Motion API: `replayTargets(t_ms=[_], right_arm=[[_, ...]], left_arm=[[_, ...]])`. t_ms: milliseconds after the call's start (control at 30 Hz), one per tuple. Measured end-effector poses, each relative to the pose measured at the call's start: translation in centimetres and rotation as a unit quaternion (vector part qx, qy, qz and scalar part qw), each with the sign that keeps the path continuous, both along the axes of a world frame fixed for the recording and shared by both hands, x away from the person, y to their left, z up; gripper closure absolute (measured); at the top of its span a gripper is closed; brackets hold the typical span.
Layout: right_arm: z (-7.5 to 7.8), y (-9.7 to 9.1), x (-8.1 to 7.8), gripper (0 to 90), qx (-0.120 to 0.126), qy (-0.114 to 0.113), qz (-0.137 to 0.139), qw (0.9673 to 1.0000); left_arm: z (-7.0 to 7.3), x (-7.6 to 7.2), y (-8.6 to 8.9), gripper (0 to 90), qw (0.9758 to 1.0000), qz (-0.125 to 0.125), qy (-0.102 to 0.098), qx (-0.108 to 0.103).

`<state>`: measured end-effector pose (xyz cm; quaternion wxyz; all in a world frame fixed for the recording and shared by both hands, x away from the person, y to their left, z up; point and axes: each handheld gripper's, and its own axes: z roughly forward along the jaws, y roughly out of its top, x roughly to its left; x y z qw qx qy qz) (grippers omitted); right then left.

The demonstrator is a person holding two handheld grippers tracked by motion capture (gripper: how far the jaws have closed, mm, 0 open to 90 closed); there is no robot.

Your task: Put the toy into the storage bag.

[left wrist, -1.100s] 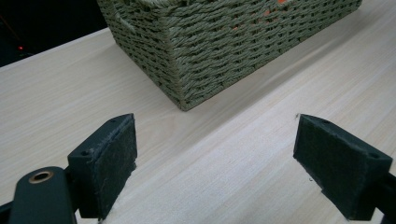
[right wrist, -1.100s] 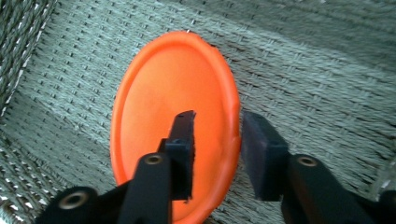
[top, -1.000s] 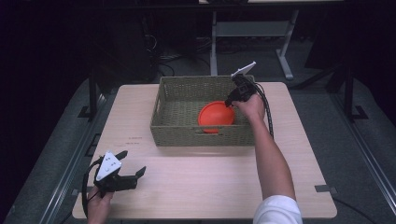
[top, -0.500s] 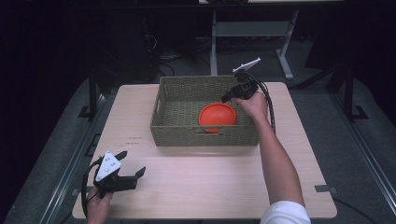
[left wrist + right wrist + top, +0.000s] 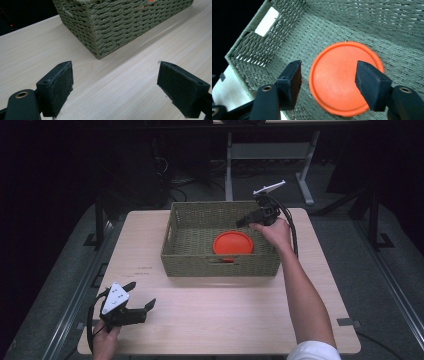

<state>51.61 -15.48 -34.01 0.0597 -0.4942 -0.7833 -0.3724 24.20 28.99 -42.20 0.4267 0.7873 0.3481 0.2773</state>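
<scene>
An orange round disc (image 5: pixel 233 243) (image 5: pixel 344 77) lies flat on the floor of a woven olive basket (image 5: pixel 220 265) (image 5: pixel 287 32). My right gripper (image 5: pixel 243 222) (image 5: pixel 329 75) hangs above the basket's right rear part and points down at the disc. Its jaws have just been opening and stand apart, with nothing between the pads and the disc well below them. My left gripper (image 5: pixel 142 295) (image 5: pixel 115 82) rests at the table's front left, jaws wide open and empty, facing a corner of the basket (image 5: pixel 112 25).
The basket sits at the back middle of a light wooden table (image 5: pixel 225 320). A handle slot (image 5: pixel 267 21) is cut into the basket's end wall. Metal stand legs (image 5: pixel 305 195) and cables lie on the dark floor behind the table.
The right gripper let go of the orange disc, opened its jaws and rose slightly toward the back right. The disc settled flat in the basket. The left gripper stayed still.
</scene>
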Motion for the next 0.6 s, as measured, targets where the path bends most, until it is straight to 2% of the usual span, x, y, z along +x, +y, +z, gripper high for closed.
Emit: replayTargets(t_ms=[300,600], right_arm=[[0.5,-1.1,-1.2,32.3,0.015,0.002,0.009,0.9998],[2.1,-1.6,-2.5,29.9,0.035,-0.018,0.024,0.999]], left_arm=[[0.0,0.0,0.0,12.9,1.0,0.0,0.001,-0.001],[0.0,0.0,0.0,12.9,1.0,0.001,0.0,-0.003]])
